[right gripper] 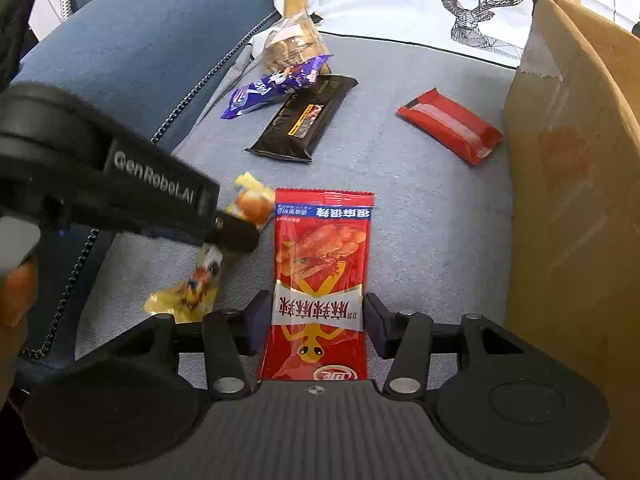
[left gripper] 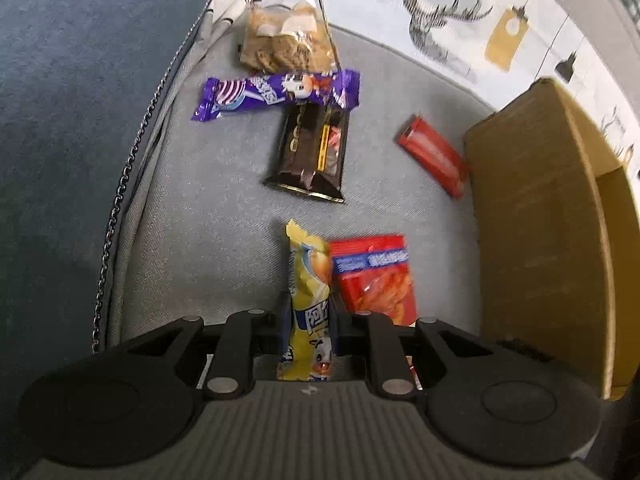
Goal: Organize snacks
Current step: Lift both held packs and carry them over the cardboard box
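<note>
My left gripper (left gripper: 309, 312) is shut on a yellow snack packet (left gripper: 310, 280), which also shows in the right wrist view (right gripper: 192, 284) under the left gripper's arm (right gripper: 152, 188). My right gripper (right gripper: 316, 312) is open, with its jaws on either side of a red chip packet (right gripper: 322, 268) lying flat on the grey cushion (right gripper: 420, 208). The same red packet shows in the left wrist view (left gripper: 376, 276). Further off lie a dark brown bar (left gripper: 312, 148), a purple packet (left gripper: 276, 92), a clear bag of biscuits (left gripper: 284, 40) and a red bar (left gripper: 434, 156).
An open cardboard box (left gripper: 536, 224) stands at the right edge of the cushion, also in the right wrist view (right gripper: 572, 184). A blue sofa arm (left gripper: 72, 120) rises on the left. A white deer-print cloth (right gripper: 460, 4) lies behind.
</note>
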`<state>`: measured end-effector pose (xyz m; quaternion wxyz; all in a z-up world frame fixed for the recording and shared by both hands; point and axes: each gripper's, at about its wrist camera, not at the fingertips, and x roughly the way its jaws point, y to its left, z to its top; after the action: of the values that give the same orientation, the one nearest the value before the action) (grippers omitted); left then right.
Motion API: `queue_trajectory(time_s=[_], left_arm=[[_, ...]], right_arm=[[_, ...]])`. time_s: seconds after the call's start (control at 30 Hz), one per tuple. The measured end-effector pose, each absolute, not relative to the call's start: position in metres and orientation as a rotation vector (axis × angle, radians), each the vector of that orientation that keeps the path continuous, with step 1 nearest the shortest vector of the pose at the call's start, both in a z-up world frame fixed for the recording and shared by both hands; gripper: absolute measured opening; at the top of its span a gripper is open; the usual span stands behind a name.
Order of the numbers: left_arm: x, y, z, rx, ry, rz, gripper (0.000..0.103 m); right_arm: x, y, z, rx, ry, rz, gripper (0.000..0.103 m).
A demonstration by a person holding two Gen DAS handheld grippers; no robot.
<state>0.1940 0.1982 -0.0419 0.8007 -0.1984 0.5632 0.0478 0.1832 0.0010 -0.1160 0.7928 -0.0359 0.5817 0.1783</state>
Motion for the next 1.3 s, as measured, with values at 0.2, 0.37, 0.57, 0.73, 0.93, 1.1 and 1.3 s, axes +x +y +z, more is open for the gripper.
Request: queue_trajectory(time_s=[0.2, 0.37, 0.57, 0.73, 0.93, 1.1, 1.3], left_arm=[[0.197, 0.196, -0.045, -0.397, 1.209, 0.099, 0.021], [0.198, 0.191, -0.045, -0.385, 1.209, 0.114, 0.021], [0.201, 0.186, -0.049, -0.343, 1.213, 0.105, 0.019], [0.2, 0.182, -0.041, -0.313, 1.163, 0.081, 0.017], [0.201, 0.181, -0.032, -0.331, 1.105, 0.082, 0.017], [0.201, 0.178, -0.025, -0.347, 1.065, 0.08, 0.017], [0.197, 0.172, -0.012, -0.371, 0.989, 0.076, 0.017]], right_arm=[[0.191, -0.013, -0.116, -0.057, 1.232, 0.282, 0.053], [0.194, -0.016, -0.115, -0.002, 1.226, 0.276, 0.053], [0.198, -0.009, -0.119, -0.048, 1.194, 0.27, 0.046], [0.203, -0.018, -0.108, -0.049, 1.118, 0.194, 0.044], [0.207, -0.031, -0.094, -0.032, 1.03, 0.113, 0.044], [0.212, -0.04, -0.091, 0.023, 1.011, 0.092, 0.044], [0.223, -0.054, -0.082, 0.099, 0.983, 0.091, 0.044]])
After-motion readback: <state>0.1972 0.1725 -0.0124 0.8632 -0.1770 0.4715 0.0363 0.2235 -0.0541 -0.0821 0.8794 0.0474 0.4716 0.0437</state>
